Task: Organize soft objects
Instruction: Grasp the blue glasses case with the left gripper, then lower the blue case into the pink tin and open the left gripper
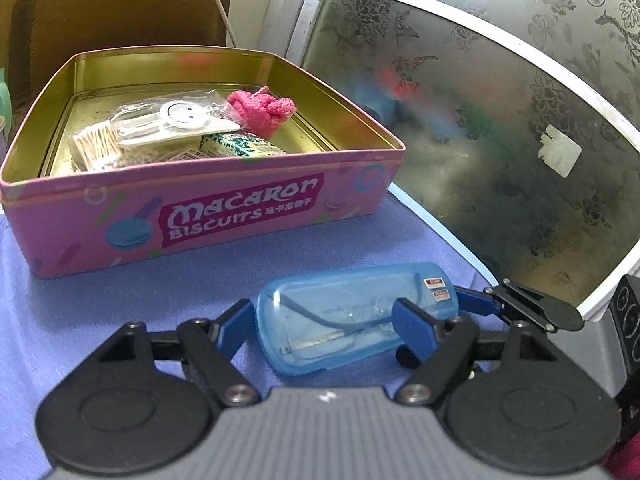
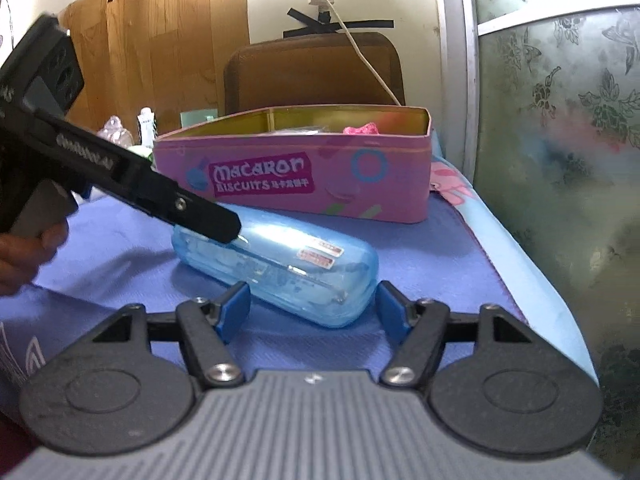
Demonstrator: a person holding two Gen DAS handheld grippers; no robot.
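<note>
Currently both grippers bracket the blue case on the cloth: left gripper and right gripper stand wide, pads not visibly pressing; tin behind

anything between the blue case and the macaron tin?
No. Only bare purple cloth lies between the blue case and the tin; both wrist views show it.
</note>
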